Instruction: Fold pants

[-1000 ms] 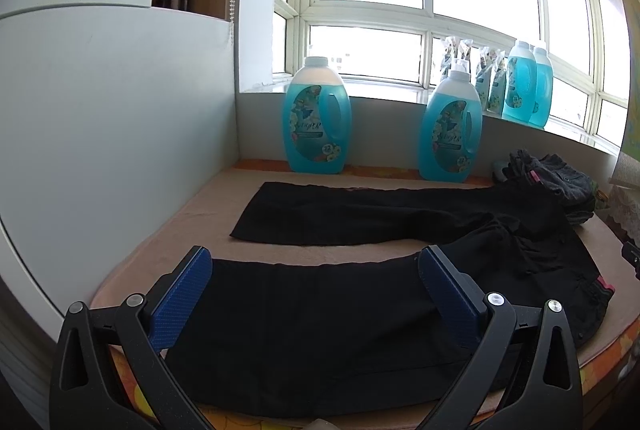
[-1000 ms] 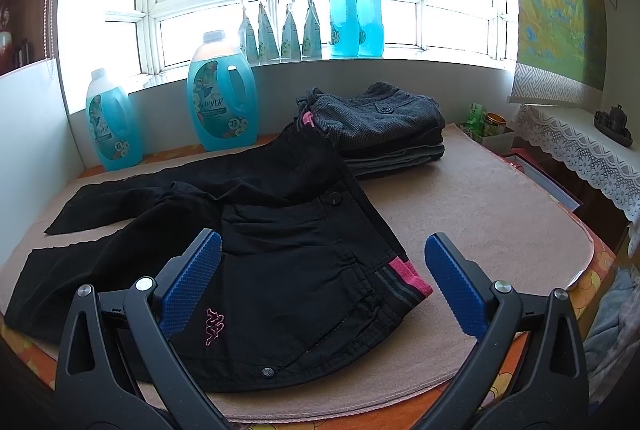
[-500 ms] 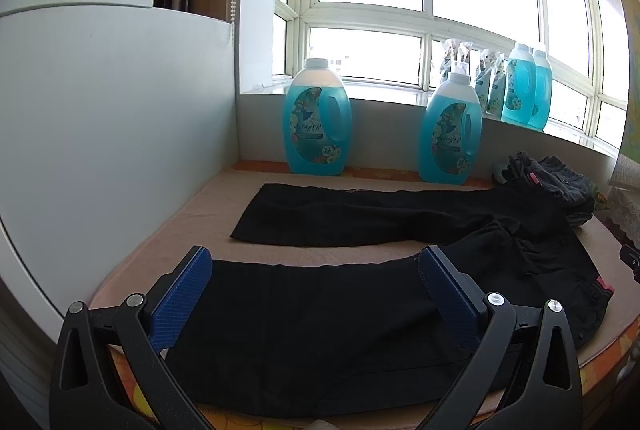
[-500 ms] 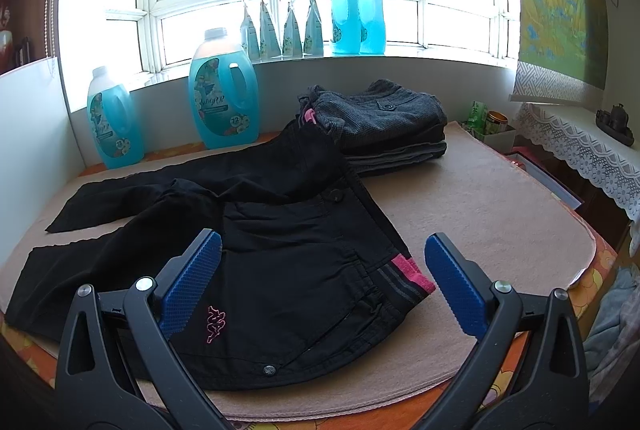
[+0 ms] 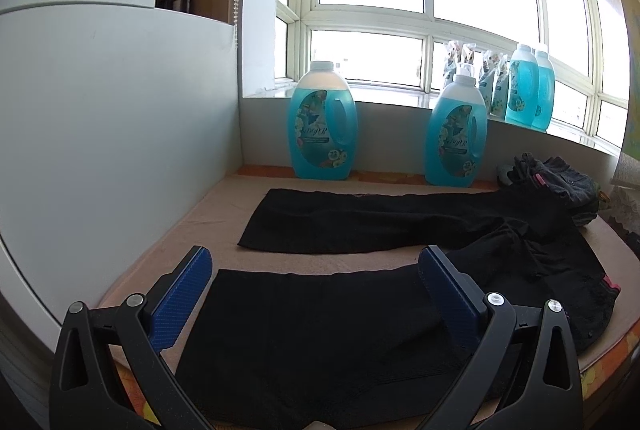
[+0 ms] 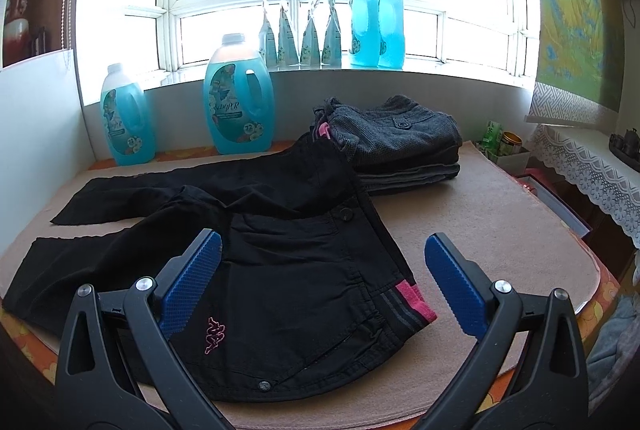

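Observation:
Black pants [image 5: 320,330] lie spread flat on a tan mat [image 5: 224,198], both legs pointing left with a gap between them. The right wrist view shows their waist end [image 6: 304,270] with a pink-striped waistband and a pink logo. My left gripper [image 5: 316,278] is open and empty, hovering over the cuff end of the near leg. My right gripper [image 6: 322,266] is open and empty, hovering over the waist end, its jaws on either side of the waistband corner.
Two blue detergent jugs [image 5: 322,122] [image 5: 456,134] stand at the back of the mat. A stack of folded grey clothes [image 6: 396,142] sits at the back right, touching the pants' waist. A white panel [image 5: 112,134] walls the left side. More bottles [image 6: 376,26] stand on the windowsill.
Both grippers have drifted very slightly; the scene shifts a few pixels. The pants have not moved and both grippers stay open.

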{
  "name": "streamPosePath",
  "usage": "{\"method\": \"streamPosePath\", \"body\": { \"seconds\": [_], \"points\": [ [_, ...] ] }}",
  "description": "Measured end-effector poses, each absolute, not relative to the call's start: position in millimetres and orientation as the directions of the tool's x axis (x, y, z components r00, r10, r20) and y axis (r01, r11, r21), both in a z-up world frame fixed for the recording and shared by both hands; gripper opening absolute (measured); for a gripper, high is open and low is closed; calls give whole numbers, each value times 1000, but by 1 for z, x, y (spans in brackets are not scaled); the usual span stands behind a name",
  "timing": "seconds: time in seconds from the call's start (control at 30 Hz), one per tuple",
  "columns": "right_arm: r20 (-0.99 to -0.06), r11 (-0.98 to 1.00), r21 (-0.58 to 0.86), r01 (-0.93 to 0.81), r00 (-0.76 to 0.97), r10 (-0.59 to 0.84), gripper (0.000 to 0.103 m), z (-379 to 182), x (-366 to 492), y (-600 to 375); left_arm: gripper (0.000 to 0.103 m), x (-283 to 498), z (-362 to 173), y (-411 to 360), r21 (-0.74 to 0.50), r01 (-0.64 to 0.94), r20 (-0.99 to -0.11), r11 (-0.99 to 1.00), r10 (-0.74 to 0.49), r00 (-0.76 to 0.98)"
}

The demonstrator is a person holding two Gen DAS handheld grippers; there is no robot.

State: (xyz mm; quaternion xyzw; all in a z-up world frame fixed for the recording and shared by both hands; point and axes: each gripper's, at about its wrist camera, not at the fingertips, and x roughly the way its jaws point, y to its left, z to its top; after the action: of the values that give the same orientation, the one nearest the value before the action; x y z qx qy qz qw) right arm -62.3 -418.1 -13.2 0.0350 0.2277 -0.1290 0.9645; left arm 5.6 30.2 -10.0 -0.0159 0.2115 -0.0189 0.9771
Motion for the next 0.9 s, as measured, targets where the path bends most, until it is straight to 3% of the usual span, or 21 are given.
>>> {"method": "streamPosePath", "body": {
  "seconds": [0.27, 0.6, 0.9],
  "points": [
    [-445, 987, -107, 118, 882, -154, 103, 2, -22, -411, 98, 37, -11, 55, -6, 35, -456, 999, -34, 889],
    [-483, 978, -195, -77, 875, -27, 103, 26, 51, -394, 83, 90, -3, 83, 7, 57, -527, 998, -45, 848],
    [-575, 942, -163, -292, 804, 150, 103, 41, 141, -385, 83, 164, -9, 93, -78, 95, -631, 992, -123, 766]
  ]
}}
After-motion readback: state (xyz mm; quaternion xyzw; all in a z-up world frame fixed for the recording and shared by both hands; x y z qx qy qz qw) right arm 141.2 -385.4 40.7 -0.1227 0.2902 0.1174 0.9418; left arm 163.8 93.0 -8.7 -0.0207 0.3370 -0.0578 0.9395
